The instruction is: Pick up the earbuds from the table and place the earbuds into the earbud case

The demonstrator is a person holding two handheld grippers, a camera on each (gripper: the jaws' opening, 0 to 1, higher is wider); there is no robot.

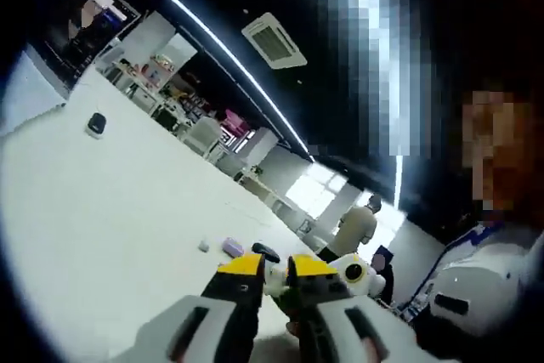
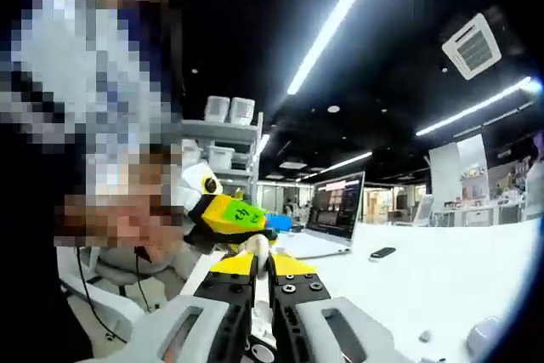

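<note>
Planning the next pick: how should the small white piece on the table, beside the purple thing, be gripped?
Probably from above, with the jaws closing across the white piece. It lies low on the table and is too small here to tell its shape. The purple thing sits close beside it, so put the jaws on the two sides that don't face it.

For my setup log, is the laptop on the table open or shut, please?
Open: in the right gripper view the laptop has its lit screen raised above its base on the white table.

White earbud (image 2: 255, 248) pinched upright between tongs
</note>
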